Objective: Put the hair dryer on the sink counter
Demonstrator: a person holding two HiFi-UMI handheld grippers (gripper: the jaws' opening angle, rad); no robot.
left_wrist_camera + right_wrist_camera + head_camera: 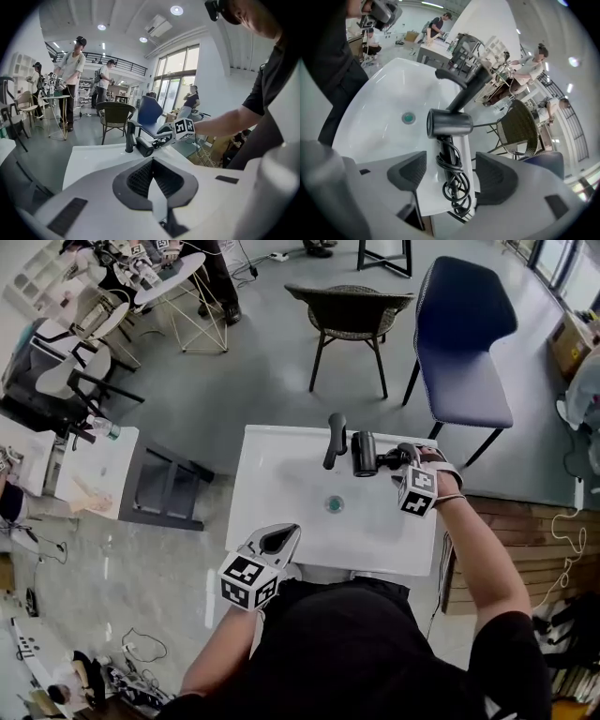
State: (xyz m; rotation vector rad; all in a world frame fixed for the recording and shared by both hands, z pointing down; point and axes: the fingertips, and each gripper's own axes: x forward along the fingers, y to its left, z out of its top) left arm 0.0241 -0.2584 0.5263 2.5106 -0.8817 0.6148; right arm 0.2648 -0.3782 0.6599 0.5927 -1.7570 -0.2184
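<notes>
One hair dryer (449, 123) lies on the far edge of the sink (262, 486), beside the faucet (335, 437). My right gripper (450, 174) has its jaws parted around the dryer's handle, and my left gripper (153, 176) has its jaws pressed together.

Hair dryer (365, 454) is lying on the white sink's (281, 474) back rim, just right of the black faucet (334, 440) — right gripper (400, 458) sits at its handle end. Left gripper (279, 539) hangs over the near edge, well apart.

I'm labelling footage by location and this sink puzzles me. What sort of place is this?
Likely an open workshop or lab hall, not a bathroom: the white rectangular sink with black faucet stands alone on the grey floor, near a dark woven chair and a blue padded chair.
</notes>
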